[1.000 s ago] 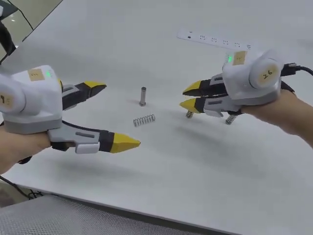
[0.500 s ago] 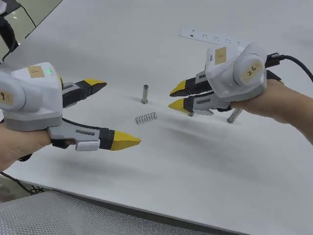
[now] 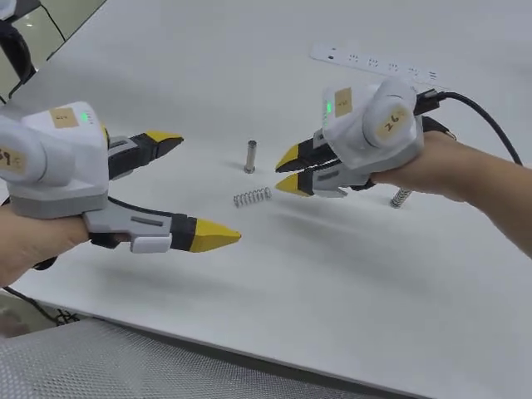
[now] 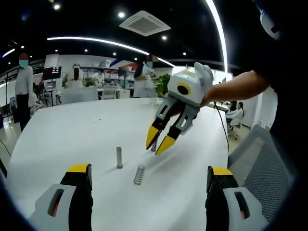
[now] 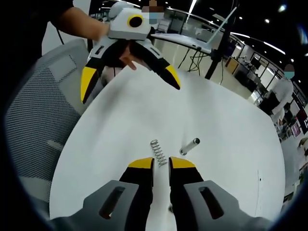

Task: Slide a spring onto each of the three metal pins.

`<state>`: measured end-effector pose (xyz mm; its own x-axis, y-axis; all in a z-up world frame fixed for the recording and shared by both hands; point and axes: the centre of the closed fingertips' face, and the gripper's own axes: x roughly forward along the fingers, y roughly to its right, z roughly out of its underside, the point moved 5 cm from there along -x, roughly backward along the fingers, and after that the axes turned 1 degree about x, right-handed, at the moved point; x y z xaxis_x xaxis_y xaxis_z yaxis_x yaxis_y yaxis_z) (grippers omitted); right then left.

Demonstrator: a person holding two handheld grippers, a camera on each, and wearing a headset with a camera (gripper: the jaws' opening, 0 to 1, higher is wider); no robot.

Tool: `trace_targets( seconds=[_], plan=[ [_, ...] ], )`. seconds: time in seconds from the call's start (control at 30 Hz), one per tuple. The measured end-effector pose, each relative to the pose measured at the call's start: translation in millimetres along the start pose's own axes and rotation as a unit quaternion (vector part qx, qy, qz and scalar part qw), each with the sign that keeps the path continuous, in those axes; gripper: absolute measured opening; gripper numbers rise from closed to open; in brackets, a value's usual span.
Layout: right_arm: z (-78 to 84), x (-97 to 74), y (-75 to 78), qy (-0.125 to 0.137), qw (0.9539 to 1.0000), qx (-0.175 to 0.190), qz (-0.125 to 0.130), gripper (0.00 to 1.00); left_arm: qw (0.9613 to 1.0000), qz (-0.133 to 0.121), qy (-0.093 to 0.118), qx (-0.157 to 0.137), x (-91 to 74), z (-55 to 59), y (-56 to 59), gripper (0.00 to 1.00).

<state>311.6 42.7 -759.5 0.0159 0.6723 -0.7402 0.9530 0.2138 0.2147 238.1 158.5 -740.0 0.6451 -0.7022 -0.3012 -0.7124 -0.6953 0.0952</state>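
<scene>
1. A broad white desk point(image 3: 349, 332) with a rounded end, its top smooth and evenly lit.
2. On the desk's far side lies a white power strip point(image 3: 382, 65).
3. A grey mesh chair point(image 5: 33, 120) stands against the desk's near edge.
4. Above the desk is a dark ceiling with a square air vent point(image 4: 144, 22), curved light strips point(image 4: 96, 42) and small spotlights.
5. Beyond the desk's far end is a bright open office with other desks, a leafy plant point(image 4: 163, 84) and a standing person point(image 4: 23, 89).
</scene>
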Motion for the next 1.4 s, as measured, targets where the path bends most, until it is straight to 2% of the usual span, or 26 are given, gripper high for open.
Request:
trace_targets(
  seconds=[0.23, 0.8, 1.4],
  plan=[
    [3.9, 14.9, -1.4, -0.020, 0.9995, -0.016, -0.018, 0.09, 1.0000, 0.001, -0.001, -0.001, 0.7, 0.9, 0.3, 0.97],
    [9.0, 41.8, -3.8, -0.057, 0.9967, -0.046, -0.034, 0.09, 1.0000, 0.001, -0.003, -0.002, 0.8, 3.2, 0.4, 0.96],
    [10.7, 48.2, -7.7, -0.073, 0.9955, -0.046, -0.040, 0.08, 1.0000, -0.002, -0.003, -0.005, -1.8, 4.5, -2.0, 0.96]
  ],
)
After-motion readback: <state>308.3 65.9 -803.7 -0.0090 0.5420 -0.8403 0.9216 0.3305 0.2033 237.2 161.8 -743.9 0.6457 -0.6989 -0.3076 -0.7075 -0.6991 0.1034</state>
